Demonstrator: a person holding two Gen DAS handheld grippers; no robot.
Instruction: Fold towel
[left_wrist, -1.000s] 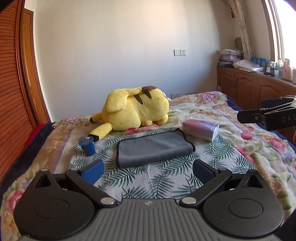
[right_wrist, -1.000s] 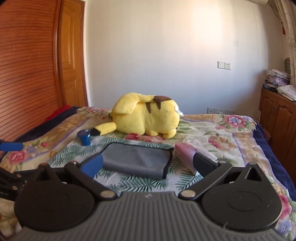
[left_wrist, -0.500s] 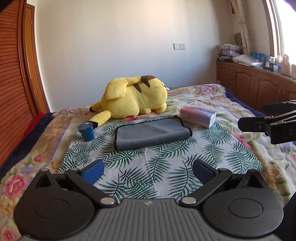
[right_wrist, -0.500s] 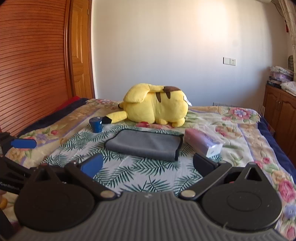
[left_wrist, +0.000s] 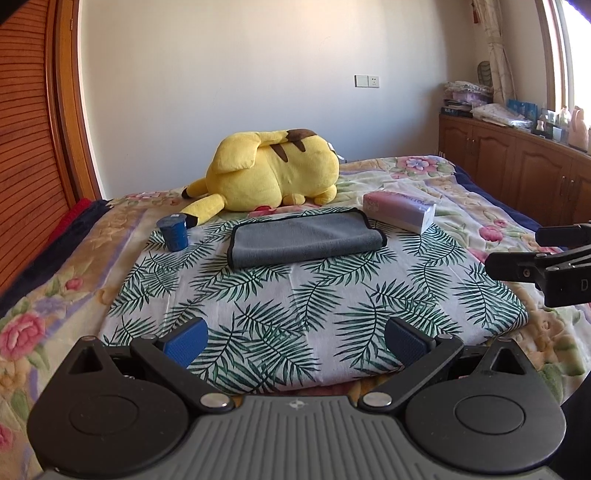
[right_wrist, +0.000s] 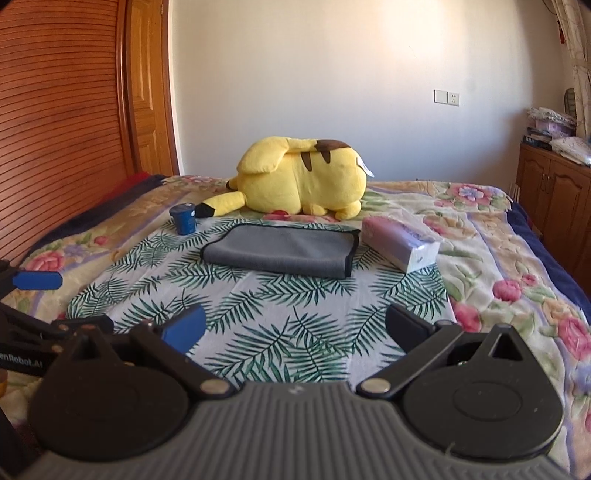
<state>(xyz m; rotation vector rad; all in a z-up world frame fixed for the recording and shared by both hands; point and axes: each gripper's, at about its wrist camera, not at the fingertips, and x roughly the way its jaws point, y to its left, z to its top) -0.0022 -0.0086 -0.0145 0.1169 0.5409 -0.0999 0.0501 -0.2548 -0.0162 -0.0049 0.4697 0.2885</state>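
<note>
A grey towel (left_wrist: 304, 239) with a dark hem lies folded on the palm-leaf cloth (left_wrist: 295, 306) on the bed; it also shows in the right wrist view (right_wrist: 282, 250). My left gripper (left_wrist: 295, 341) is open and empty, well short of the towel, over the cloth's near edge. My right gripper (right_wrist: 295, 328) is open and empty, also well back from the towel. Each gripper shows at the edge of the other's view.
A yellow plush toy (left_wrist: 273, 171) lies behind the towel. A blue cup (left_wrist: 173, 232) stands to its left, a pink tissue pack (left_wrist: 399, 212) to its right. A wooden wardrobe (right_wrist: 55, 129) is on the left, cabinets (left_wrist: 517, 173) on the right.
Both grippers have drawn back from the towel toward the near edge of the bed. The towel lies still. Both stay open.
</note>
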